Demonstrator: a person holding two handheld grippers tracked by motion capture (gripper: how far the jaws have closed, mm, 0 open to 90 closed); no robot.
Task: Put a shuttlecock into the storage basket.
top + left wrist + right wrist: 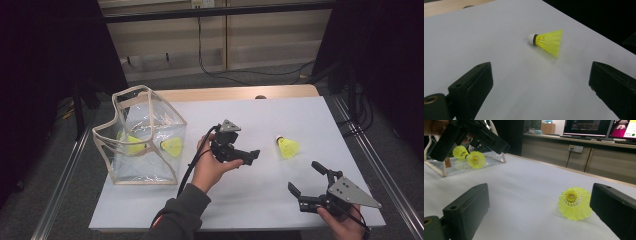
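Note:
A yellow shuttlecock (287,147) with a white cork lies on its side on the white table (260,200), right of centre. In the left gripper view it (547,42) lies a short way ahead of the jaws. My left gripper (253,156) hovers just left of it, open and empty (540,75). Nearer the front right edge, my right gripper (305,177) points towards the shuttlecock, open and empty (537,200). From there the shuttlecock (574,203) sits ahead, close to the right jaw. A clear bag (142,135) at the left holds two more yellow shuttlecocks (131,144) (172,146).
The bag (439,167) with beige trim stands open-topped near the table's left edge. The table's far edge is a wooden strip (235,93). Metal rails (370,150) run along both sides. Cabinets and cables lie beyond the table.

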